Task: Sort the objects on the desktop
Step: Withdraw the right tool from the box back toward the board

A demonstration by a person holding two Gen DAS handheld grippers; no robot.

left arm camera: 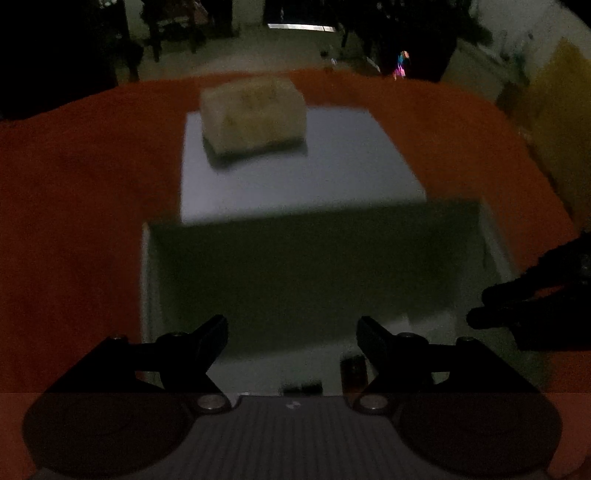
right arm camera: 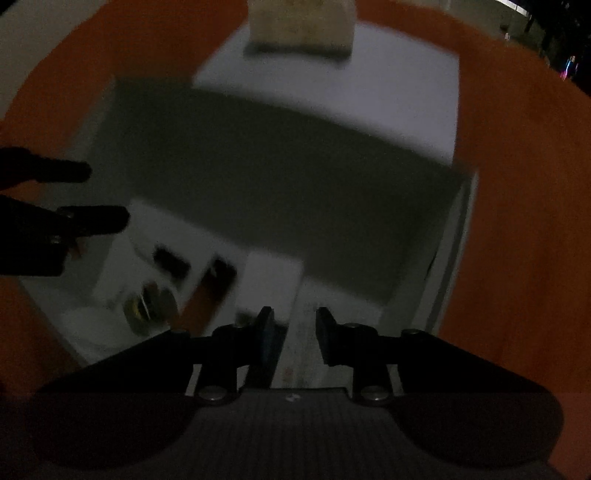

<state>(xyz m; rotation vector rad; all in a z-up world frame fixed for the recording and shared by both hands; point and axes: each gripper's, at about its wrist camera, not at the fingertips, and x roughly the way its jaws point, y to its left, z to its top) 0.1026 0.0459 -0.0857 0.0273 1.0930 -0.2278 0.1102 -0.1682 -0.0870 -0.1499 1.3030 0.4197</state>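
A white open box (left arm camera: pixel 147 280) sits on the orange table, its far inner wall in shadow; it also shows in the right wrist view (right arm camera: pixel 447 258). My left gripper (left arm camera: pixel 291 332) is open and empty above the box's near part. My right gripper (right arm camera: pixel 291 325) is partly open over the box, with a white flat item (right arm camera: pixel 273 284) under it; it also shows in the left wrist view (left arm camera: pixel 491 306). Small blurred objects lie in the box: a dark round thing (right arm camera: pixel 151 302), a brown strip (right arm camera: pixel 201 299) and dark blocks (right arm camera: pixel 171 262). The left gripper shows in the right wrist view (right arm camera: pixel 107 195).
A white lid or board (left arm camera: pixel 295 177) lies beyond the box with a beige tissue pack (left arm camera: pixel 255 114) on it; the pack also shows in the right wrist view (right arm camera: pixel 303 26). The orange tabletop (left arm camera: pixel 74 184) surrounds them. Dark furniture stands behind the table.
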